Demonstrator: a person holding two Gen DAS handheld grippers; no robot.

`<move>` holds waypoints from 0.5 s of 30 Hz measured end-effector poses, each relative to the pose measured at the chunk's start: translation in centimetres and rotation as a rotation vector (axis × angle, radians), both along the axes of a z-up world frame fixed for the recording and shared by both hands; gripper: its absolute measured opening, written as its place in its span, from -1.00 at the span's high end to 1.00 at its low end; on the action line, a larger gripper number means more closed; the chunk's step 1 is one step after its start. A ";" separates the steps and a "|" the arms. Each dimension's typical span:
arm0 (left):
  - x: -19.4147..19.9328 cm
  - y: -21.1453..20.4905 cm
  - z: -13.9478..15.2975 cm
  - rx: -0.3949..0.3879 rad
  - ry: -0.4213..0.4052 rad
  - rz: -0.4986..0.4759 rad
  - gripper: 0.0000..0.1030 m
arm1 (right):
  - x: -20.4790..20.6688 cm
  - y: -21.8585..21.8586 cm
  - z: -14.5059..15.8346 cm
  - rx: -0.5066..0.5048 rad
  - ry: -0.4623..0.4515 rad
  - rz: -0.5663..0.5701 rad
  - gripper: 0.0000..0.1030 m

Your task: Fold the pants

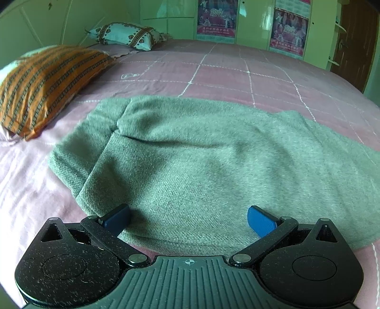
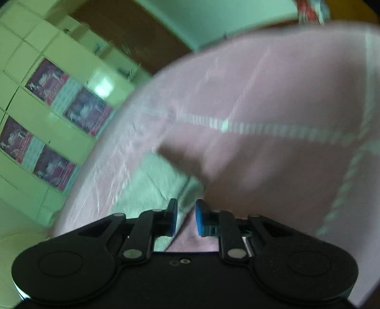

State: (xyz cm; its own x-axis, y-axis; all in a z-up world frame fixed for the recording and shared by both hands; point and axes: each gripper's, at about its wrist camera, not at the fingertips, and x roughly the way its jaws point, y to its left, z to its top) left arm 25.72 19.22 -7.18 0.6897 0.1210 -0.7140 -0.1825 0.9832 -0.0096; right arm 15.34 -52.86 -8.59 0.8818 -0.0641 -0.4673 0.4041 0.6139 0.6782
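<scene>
Jaws of left gripper (image 1: 188, 219) wide over grey pants (image 1: 201, 154).

Right wrist view motion-blurred; pants (image 2: 152, 180) partly behind tongs (image 2: 186, 217); posters (image 1: 217, 17) cropped at the top.

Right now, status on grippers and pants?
Left gripper open over grey pants, holding nothing. Right gripper narrowly open at pants edge, view blurred. Nothing in the way.
</scene>
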 end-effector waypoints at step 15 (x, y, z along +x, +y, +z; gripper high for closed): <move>-4.2 8.6 0.6 -0.436 -0.143 0.315 -0.10 | 0.7 3.7 0.2 0.010 0.011 0.142 0.78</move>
